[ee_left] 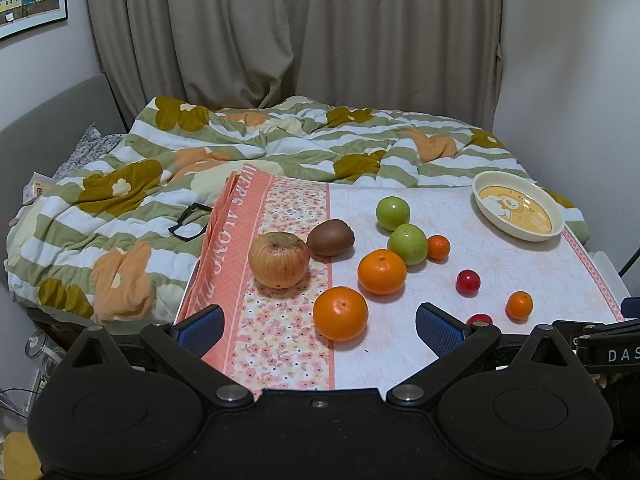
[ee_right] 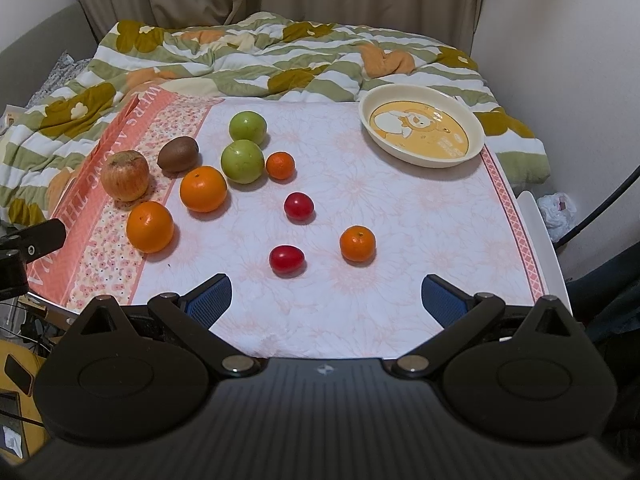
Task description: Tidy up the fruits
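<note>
Fruits lie loose on a cloth-covered table (ee_right: 400,240): a pale red apple (ee_left: 279,259) (ee_right: 125,175), a brown kiwi (ee_left: 331,237) (ee_right: 178,154), two large oranges (ee_left: 340,313) (ee_right: 203,188), two green fruits (ee_left: 407,243) (ee_right: 242,161), small mandarins (ee_right: 357,243) and two red plum tomatoes (ee_right: 286,260). An empty cream plate (ee_left: 518,211) (ee_right: 421,131) with a cartoon print sits at the far right. My left gripper (ee_left: 319,330) is open and empty at the near edge, just short of an orange. My right gripper (ee_right: 327,300) is open and empty, near a red tomato.
A rumpled striped floral blanket (ee_left: 200,160) covers the bed behind the table. Black glasses (ee_left: 190,220) lie on it at the left. Curtains (ee_left: 280,32) hang behind. A wall stands at the right, with a white bag (ee_right: 558,208) below the table's right edge.
</note>
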### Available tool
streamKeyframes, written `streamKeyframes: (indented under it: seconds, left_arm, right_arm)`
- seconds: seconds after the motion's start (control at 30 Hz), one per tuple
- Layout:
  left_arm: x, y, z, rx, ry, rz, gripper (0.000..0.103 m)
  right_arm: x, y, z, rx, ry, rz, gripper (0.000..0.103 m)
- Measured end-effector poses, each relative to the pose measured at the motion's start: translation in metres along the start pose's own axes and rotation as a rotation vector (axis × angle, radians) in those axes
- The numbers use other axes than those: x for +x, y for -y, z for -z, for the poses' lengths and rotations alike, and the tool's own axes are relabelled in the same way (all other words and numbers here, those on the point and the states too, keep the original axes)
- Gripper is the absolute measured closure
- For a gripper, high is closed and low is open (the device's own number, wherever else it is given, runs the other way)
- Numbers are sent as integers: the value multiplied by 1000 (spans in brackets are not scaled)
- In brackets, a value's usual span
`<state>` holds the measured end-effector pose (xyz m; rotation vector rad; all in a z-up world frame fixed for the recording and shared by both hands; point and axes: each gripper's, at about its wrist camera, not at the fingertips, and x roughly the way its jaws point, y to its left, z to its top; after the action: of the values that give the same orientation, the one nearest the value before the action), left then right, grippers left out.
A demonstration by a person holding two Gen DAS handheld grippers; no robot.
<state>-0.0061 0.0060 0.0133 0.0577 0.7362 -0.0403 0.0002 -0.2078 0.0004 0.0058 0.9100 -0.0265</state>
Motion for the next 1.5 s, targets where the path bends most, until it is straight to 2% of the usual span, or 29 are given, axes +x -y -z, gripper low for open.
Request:
streamKeyframes:
  seconds: [0.2,0.47,0.77,0.97,1.27,1.4,1.5]
  left_arm:
    - [11,-1,-8,5,3,10,0]
    - [47,-11,-7,43,0,36,0]
    - [102,-11,12,71,-4,71,3]
    - [138,-6,23,85,-62,93,12]
    - [162,1,25,107,-87,105,22]
    - [167,1,25,114,-104,110,30]
    - [168,0,26,102,-102,142,38]
  right_arm:
    - [2,0,-4,9,-11,-6,0]
    - [32,-15,-1,13,-22,6,0]
    - [81,-21,16,40,44,9,0]
    - [112,-25,21,49,44,4,0]
    - [137,-28,27,50,26,-10,0]
    - [142,-31,25,45,22,-16,8]
    - [144,-33,24,39,21,-18,17]
